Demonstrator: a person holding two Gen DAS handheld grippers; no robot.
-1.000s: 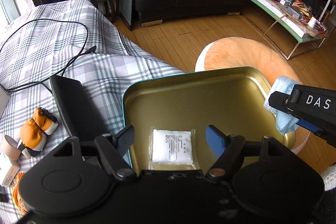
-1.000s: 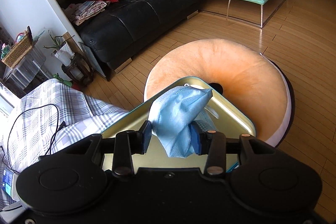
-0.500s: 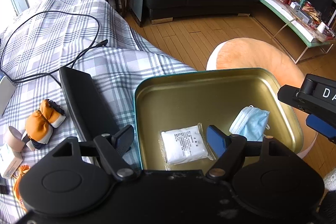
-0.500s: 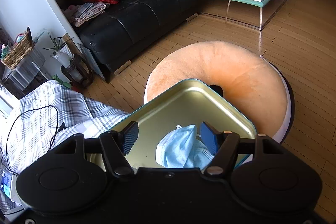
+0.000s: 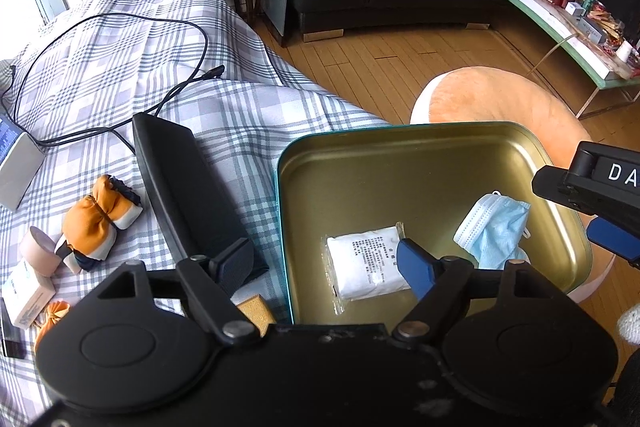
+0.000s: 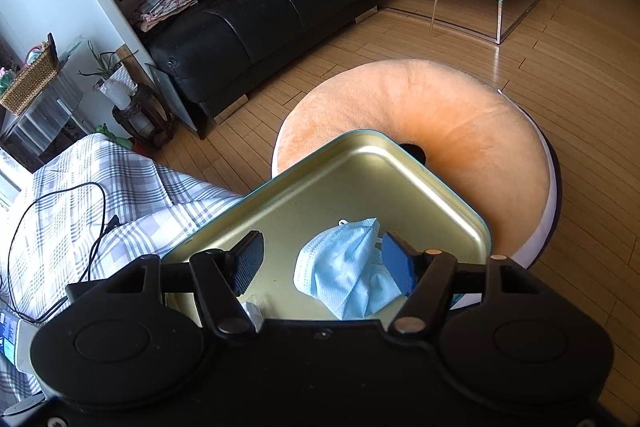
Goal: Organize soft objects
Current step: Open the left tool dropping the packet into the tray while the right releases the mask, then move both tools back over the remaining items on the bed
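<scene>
We are holding the left tool (image 5: 326,261) over the near edge of the gold tin tray (image 5: 420,163), its jaws standing wide apart and gripping nothing; they have just been opening a little further. One of its pads is hanging over the plaid bedspread (image 5: 120,67) and the other over the white sealed packet (image 5: 366,267), which is lying flat on the tray floor just ahead of that pad. We are holding the right tool (image 6: 322,261) over the tray (image 6: 360,179) as well, its jaws having just been opening and now standing partly apart. The blue face mask (image 6: 346,267) is lying crumpled on the tray floor between and below them, close to the right-hand pad; neither pad is pressing on it. In the left wrist view the mask (image 5: 494,231) is resting beside the packet, toward the right tool (image 5: 600,211). To the left of the left tool, an orange plush toy (image 5: 98,223) is lying on the bedspread beside a black case (image 5: 188,203). Beyond both tools, an orange ring cushion (image 6: 460,131) is lying on the wooden floor.
</scene>
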